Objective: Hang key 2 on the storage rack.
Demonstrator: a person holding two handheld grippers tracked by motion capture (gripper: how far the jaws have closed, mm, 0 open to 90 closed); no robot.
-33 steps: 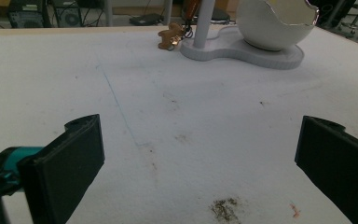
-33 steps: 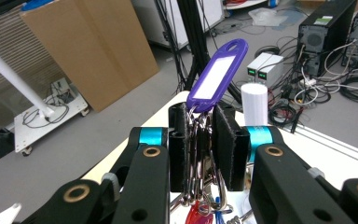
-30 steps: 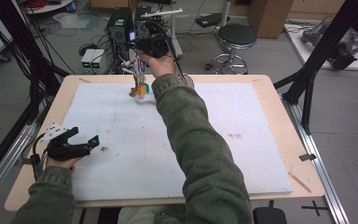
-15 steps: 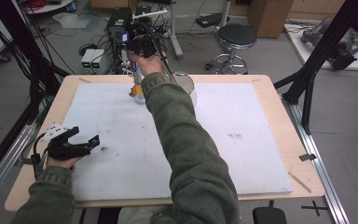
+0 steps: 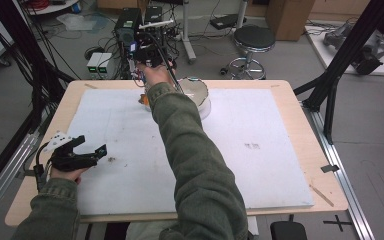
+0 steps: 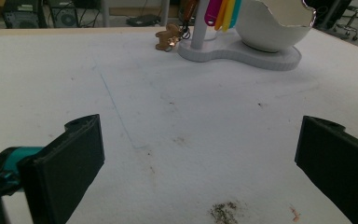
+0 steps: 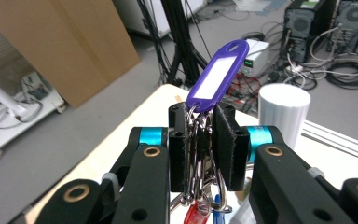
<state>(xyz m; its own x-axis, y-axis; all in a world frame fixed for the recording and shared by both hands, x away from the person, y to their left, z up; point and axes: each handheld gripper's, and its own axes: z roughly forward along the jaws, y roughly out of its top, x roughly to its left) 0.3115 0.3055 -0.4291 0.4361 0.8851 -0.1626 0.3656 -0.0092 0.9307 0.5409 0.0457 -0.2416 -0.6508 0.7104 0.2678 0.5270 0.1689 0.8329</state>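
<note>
High view has the right gripper [image 5: 147, 56] way up at top center, over the white key stand [image 5: 200, 107], while the left gripper [image 5: 87, 156] sits idle at lower left. Left gripper view: its jaws gape wide on nothing, stand with colored tags [image 6: 220, 11] at top. Right gripper view: jaws clamped on a bunch of key rings [image 7: 200, 154] with a purple tag [image 7: 216, 77] beside the white post [image 7: 283, 114], so I'd guess it's hanging them; next it needs a ring lined up on the post.
</note>
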